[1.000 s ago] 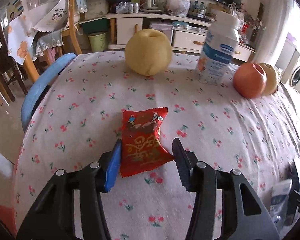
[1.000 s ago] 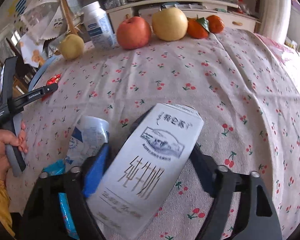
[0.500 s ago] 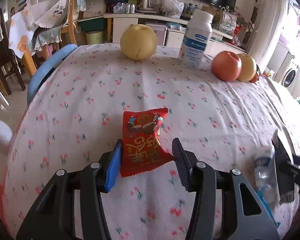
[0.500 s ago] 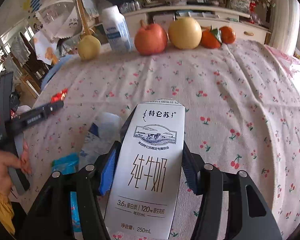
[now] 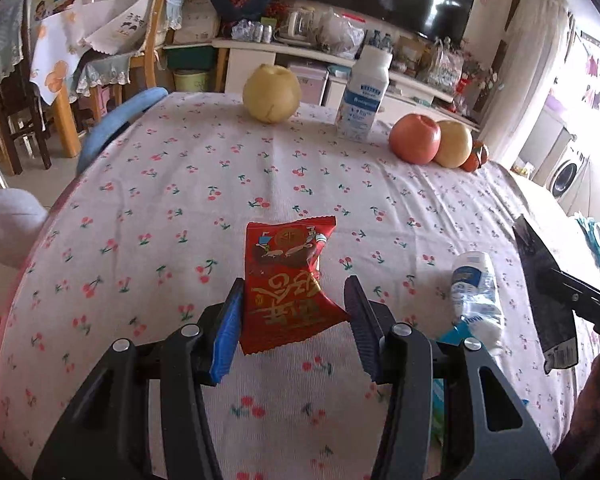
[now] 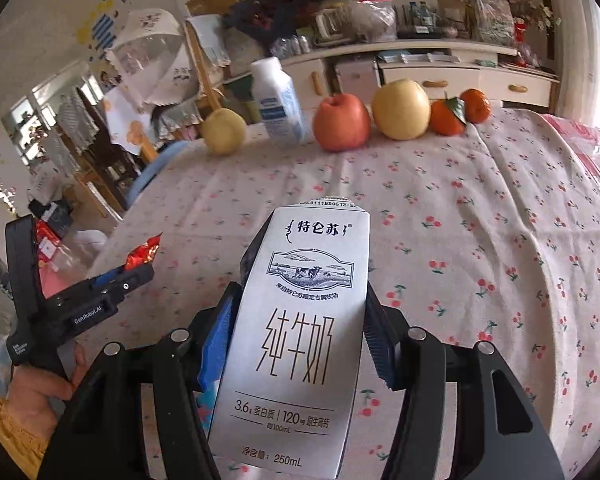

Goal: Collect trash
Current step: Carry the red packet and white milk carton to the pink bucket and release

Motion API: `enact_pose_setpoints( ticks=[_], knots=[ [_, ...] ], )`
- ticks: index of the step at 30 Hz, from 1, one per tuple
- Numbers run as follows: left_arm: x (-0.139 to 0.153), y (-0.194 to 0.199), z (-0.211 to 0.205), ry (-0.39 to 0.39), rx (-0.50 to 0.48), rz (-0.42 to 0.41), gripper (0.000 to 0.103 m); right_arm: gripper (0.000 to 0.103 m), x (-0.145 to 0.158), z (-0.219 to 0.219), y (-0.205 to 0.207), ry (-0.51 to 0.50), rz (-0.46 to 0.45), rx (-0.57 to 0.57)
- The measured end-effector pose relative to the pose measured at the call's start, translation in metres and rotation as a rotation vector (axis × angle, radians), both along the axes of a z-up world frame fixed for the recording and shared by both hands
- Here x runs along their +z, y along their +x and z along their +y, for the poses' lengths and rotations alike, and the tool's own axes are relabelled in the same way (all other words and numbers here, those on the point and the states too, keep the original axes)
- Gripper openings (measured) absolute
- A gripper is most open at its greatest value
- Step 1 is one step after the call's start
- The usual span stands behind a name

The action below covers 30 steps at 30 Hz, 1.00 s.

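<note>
Both tongs are loaded above the cherry-print desk: the left tongs grip a red snack packet, the right tongs clamp a milk carton lengthwise, while a crushed plastic bottle lies between them, nearer the right.

Red snack packet lifted off cloth, white milk carton raised upright
</note>
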State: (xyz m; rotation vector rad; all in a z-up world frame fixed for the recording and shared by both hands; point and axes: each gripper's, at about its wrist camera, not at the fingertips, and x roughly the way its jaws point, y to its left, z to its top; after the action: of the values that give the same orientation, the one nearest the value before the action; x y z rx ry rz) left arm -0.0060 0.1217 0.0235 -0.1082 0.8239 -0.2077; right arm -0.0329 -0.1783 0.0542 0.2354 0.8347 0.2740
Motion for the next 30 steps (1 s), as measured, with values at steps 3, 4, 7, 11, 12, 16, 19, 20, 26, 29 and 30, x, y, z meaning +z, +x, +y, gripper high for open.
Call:
enact_pose_setpoints(
  ticks=[3,4,7,11,12,16,19,20,26,29,30],
  knots=[
    [0.004,-0.010,0.004,-0.010,0.013,-0.015,0.051,0.059,0.003,0.003,-0.004,0.035,-0.011,0.015],
    [0.006,-0.015,0.006,-0.015,0.020,-0.022,0.051,0.059,0.004,0.004,-0.005,0.047,-0.015,0.020],
    [0.009,-0.025,0.011,-0.020,0.030,-0.040,0.051,0.059,0.005,0.008,-0.008,0.063,-0.015,0.029],
    [0.014,-0.036,0.019,-0.027,0.044,-0.065,0.051,0.059,0.005,0.015,-0.010,0.071,-0.013,0.045],
    [0.015,-0.038,0.022,-0.034,0.048,-0.069,0.051,0.059,0.005,0.018,-0.012,0.071,-0.015,0.051],
    [0.021,-0.045,0.031,-0.039,0.058,-0.095,0.051,0.059,0.007,0.029,-0.016,0.069,-0.021,0.070],
    [0.025,-0.048,0.039,-0.041,0.065,-0.108,0.051,0.059,0.010,0.035,-0.018,0.085,-0.023,0.081],
    [0.026,-0.049,0.040,-0.043,0.067,-0.112,0.051,0.059,0.011,0.038,-0.019,0.091,-0.030,0.086],
    [0.036,-0.056,0.056,-0.055,0.084,-0.145,0.051,0.059,0.019,0.057,-0.026,0.155,-0.030,0.133],
    [0.041,-0.058,0.064,-0.061,0.096,-0.161,0.051,0.059,0.020,0.066,-0.028,0.182,-0.019,0.155],
    [0.042,-0.060,0.066,-0.060,0.099,-0.165,0.051,0.059,0.020,0.070,-0.029,0.191,-0.015,0.161]
  ],
)
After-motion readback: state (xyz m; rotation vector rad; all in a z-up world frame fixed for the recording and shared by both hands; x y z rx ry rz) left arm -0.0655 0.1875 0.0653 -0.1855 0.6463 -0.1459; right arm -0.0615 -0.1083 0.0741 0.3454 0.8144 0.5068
